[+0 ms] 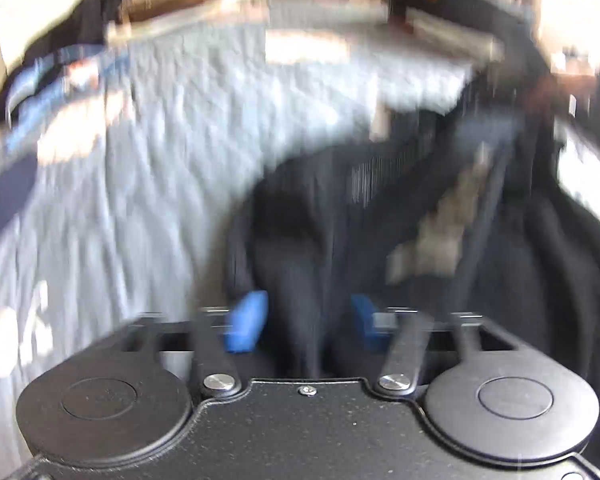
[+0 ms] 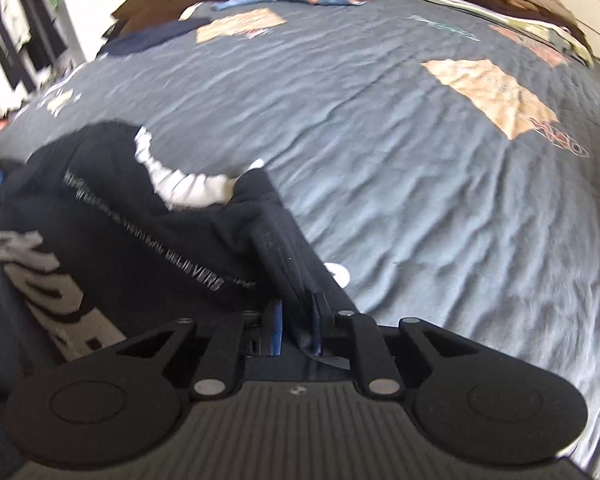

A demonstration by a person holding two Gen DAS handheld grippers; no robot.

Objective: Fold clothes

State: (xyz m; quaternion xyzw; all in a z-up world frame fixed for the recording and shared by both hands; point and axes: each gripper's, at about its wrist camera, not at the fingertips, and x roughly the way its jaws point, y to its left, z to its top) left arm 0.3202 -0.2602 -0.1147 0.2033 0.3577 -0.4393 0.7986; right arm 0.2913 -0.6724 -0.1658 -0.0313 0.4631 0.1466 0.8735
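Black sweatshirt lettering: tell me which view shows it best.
The right wrist view: the black sweatshirt is fairly sharp there, with its grey lettering visible. In the left wrist view it is a motion-blurred dark mass, nothing legible.

Daylight is pouring in from the far side, blowing the walls out to white. The left wrist view is smearing badly — nearly everything streaked — while the right one is staying fairly sharp, softening and bending only at its rounded edges.
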